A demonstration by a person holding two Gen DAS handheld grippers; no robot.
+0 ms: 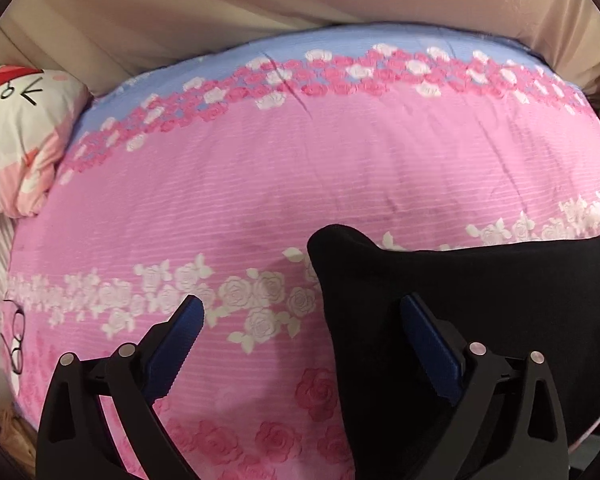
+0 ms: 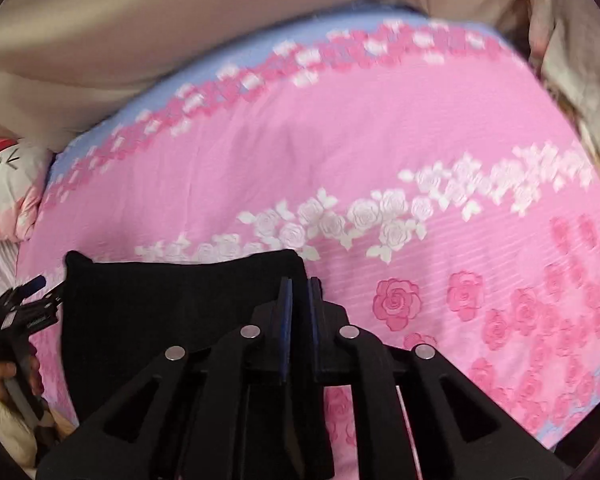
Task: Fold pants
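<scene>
Black folded pants (image 1: 480,288) lie flat on the pink rose-print bed sheet (image 1: 300,168). My left gripper (image 1: 302,305) hovers open over their left edge. One blue pad is above the sheet and the other above the black cloth, and nothing is pinched. In the right wrist view the pants (image 2: 172,304) fill the lower left. My right gripper (image 2: 300,286) is shut at their right edge, near the top right corner. Only a thin dark slit shows between its pads, and I cannot tell whether cloth is in it. The left gripper (image 2: 32,292) shows at the far left of that view.
A cat-print pillow (image 1: 20,132) lies at the bed's left end. A pair of glasses (image 1: 16,340) rests on the sheet near the left edge. Beige fabric (image 1: 260,4) hangs behind the bed. A hand (image 2: 2,372) is at the lower left.
</scene>
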